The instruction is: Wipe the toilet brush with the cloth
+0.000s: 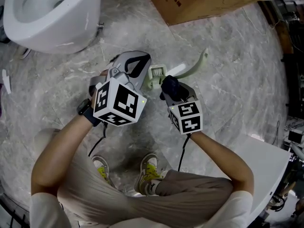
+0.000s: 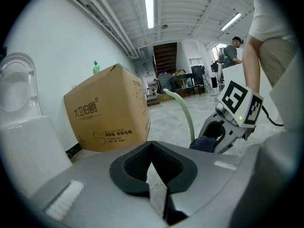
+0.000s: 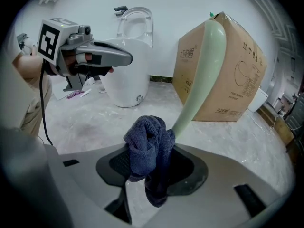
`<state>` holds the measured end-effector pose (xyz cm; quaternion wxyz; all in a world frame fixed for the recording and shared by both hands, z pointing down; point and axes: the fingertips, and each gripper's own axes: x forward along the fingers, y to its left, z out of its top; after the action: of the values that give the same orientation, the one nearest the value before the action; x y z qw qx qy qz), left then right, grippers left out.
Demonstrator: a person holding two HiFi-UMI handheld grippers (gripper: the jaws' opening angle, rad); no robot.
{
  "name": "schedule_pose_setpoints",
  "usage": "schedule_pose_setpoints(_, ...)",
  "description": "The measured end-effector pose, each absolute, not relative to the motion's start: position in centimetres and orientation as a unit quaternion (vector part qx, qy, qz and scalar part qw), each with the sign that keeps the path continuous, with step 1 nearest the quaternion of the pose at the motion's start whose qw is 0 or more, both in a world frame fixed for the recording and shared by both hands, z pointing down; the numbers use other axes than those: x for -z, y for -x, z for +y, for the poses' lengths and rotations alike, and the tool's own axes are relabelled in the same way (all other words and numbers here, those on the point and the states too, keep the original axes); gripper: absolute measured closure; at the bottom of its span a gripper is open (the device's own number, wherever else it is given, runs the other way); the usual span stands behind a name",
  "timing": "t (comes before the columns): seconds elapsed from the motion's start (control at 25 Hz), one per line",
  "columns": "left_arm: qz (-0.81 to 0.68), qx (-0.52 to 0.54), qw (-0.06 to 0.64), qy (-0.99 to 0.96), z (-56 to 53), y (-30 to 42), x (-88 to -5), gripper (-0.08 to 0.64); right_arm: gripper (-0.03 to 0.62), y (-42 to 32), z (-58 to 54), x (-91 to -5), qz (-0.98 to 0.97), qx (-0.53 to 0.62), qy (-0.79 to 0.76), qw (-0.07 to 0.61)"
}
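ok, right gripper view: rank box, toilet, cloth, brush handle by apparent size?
Largest: brown cardboard box.
Next: white ceramic toilet and dark blue terry cloth look about alike. The cloth is right at the camera, so I won't rank them.
Smallest: pale green plastic brush handle.

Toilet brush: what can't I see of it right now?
Brush head: head view, partly behind the left gripper; absent from both gripper views.
Handle at the right gripper's jaws: right gripper view, cloth covers it; grip unclear.
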<state>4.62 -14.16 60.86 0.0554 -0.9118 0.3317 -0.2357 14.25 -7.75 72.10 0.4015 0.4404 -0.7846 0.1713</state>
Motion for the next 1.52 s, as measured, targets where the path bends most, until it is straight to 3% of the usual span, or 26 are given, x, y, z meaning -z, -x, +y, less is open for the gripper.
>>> schedule_pose_setpoints(1.16, 0.34, 0.278, 0.06, 0.896, -12.5, -3.0, -61.8, 0.56, 0.407, -14.9, -8.0, -85.0, -0.739, -0.282, -0.365, 0.49)
schedule_pose_setpoints(1.52, 0.343, 0.286, 0.064, 0.893, -12.2, -2.3, -62.0, 0.56, 0.402, -14.3, -9.4, -86.3, -0.742, -0.265, -0.357, 0.503)
